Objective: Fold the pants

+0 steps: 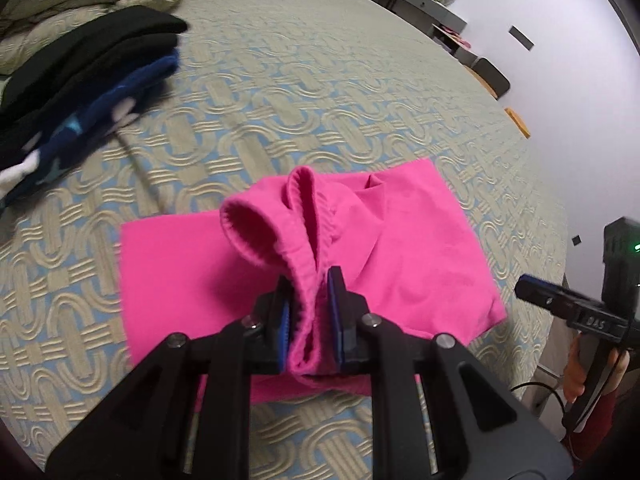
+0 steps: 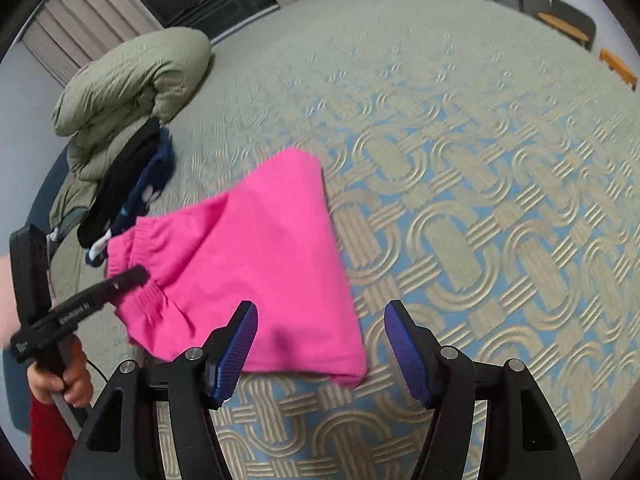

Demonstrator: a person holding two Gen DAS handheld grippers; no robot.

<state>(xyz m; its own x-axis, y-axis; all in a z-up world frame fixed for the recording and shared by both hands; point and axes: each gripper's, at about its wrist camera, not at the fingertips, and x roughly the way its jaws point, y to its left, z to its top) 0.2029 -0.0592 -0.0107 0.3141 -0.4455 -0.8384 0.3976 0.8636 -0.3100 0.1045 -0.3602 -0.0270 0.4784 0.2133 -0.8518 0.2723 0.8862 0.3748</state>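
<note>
Left tongs [image 1: 310, 312] were clenched on the elastic waistband of the pink pants [image 1: 404, 248], gathered fabric pinched between the blue pads [image 1: 335, 316]. The waistband stood up in loops just ahead of the fingertips; the rest of the pants lay flat on the bed [image 1: 320, 80], spreading out to both sides of the left tongs and beyond them. Pants looked folded over already, with straight edges at the far side.

Right tongs [image 2: 320, 344] were released, jaws spread wide, gripping nothing. They hovered over the near edge of the pants [image 2: 272, 248], one blue pad [image 2: 236, 344] over the pink cloth, the other over the patterned bedspread [image 2: 480, 200]; contact with the fabric couldn't be told. In the right wrist view the left tongs [image 2: 132, 276] showed to the left of the right tongs, tip at the bunched waistband, held by a hand [image 2: 64, 380].

In the left wrist view the right tongs [image 1: 532, 292] sat off to the right of the left tongs, clear of the pants, beyond the bed edge.

A stack of dark clothes [image 1: 80, 80], black and navy, lay on the bed far left of the left tongs, apart from the pants. A rolled olive quilt [image 2: 132, 84] sat behind that stack.
</note>
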